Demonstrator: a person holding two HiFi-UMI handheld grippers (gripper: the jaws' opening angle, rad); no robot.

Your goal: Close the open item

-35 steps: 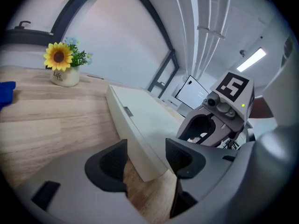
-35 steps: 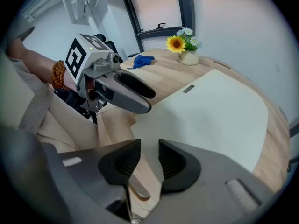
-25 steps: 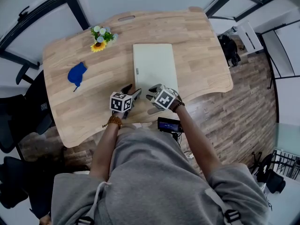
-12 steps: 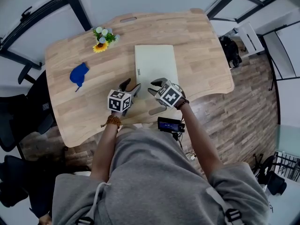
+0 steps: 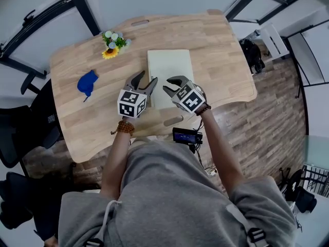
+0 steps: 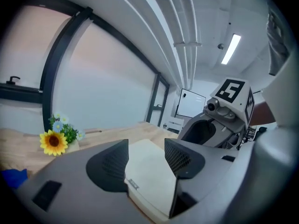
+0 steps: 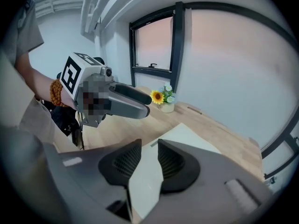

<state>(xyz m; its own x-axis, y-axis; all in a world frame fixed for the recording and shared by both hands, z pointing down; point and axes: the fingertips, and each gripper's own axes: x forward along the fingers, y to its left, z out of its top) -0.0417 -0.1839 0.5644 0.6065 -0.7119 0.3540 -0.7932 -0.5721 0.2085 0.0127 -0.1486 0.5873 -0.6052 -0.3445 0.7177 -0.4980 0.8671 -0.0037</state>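
Task item: the white book [image 5: 170, 68] lies flat and closed at the middle of the wooden table [image 5: 221, 50], long side running away from the person. Its near end is covered in the head view by both grippers, so the near edge cannot be checked there. A small label sits on its left edge; the print is too small to read.

Left gripper [image 5: 144, 80]: held above the book's near left corner, clear of the surface. In the left gripper view [image 6: 145, 146] the jaws stand wide apart with nothing between the pads; the cover shows through the gap, and the gripper body hides the book's near part.

Right gripper [image 5: 172, 85]: held above the book's near end, just beside the left one. In the right gripper view [image 7: 149, 146] the jaws stand narrowly apart and grip nothing; only a strip of the cover shows between them.

Other items: a small flower bunch [image 5: 113, 41] stands at the far left of the table. A blue object [image 5: 86, 82] lies left of the book, well apart from it; its kind cannot be determined, and the left gripper view cuts it off at the frame edge.
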